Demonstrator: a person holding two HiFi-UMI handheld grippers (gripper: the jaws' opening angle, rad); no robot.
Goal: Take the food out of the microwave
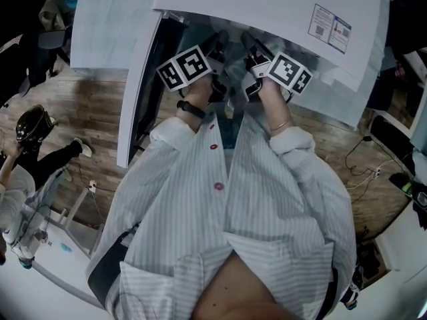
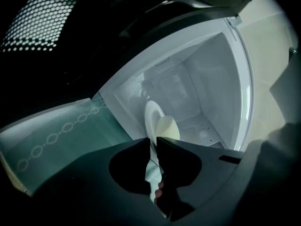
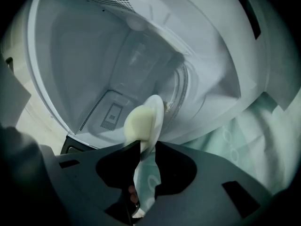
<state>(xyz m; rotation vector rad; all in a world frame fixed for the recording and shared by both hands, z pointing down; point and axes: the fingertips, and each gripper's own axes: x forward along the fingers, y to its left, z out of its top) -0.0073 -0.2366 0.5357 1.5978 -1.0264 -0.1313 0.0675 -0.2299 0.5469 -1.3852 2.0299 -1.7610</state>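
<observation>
The white microwave (image 1: pixel 267 5) stands open with its door (image 1: pixel 137 92) swung out to the left. A white plate (image 2: pixel 151 117) carries a pale yellow piece of food (image 2: pixel 168 127) at the mouth of the cavity. My left gripper (image 2: pixel 151 140) is shut on the plate's near rim. From the other side my right gripper (image 3: pixel 146 145) is shut on the rim of the same plate (image 3: pixel 155 117), with the food (image 3: pixel 138 121) just past its jaws. In the head view both grippers, left (image 1: pixel 217 49) and right (image 1: pixel 252 49), reach into the opening side by side; the plate is hidden there.
The glass turntable (image 3: pixel 181 86) lies deeper in the cavity. A pale green patterned cloth (image 2: pixel 56 135) covers the surface in front of the microwave. The door's dark mesh (image 2: pixel 42 22) is close on my left. A person (image 1: pixel 27 152) sits on the wooden floor at left; cables (image 1: pixel 367 165) lie at right.
</observation>
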